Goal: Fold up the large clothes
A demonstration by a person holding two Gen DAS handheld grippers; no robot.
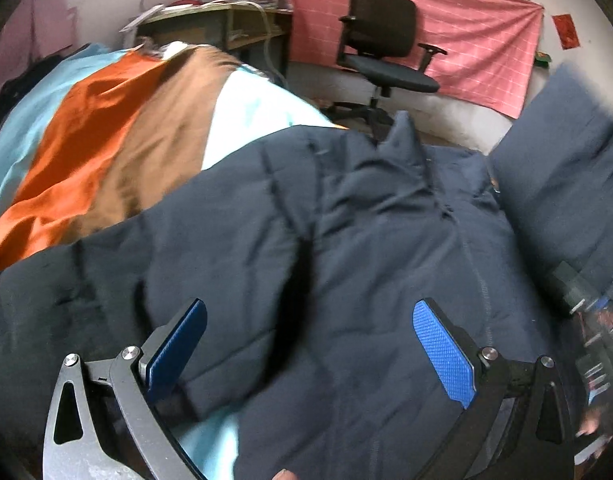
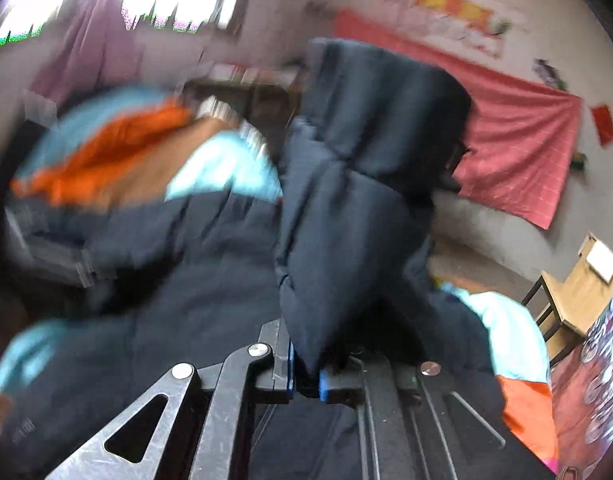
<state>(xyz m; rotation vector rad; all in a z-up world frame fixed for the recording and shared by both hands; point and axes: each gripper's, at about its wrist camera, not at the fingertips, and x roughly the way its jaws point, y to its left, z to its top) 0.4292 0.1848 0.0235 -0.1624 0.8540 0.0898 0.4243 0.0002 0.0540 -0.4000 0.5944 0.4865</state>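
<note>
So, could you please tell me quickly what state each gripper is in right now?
Left gripper: open, holding nothing, above the navy puffer jacket.
Right gripper: shut on a fold of the jacket.

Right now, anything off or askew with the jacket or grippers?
Nothing damaged or spilled. The navy puffer jacket lies rumpled on the striped bedspread. The right hand-held gripper is shut on one part of it, lifted upright. The left hand-held gripper is open above the jacket, holding nothing. The right view is motion-blurred.
</note>
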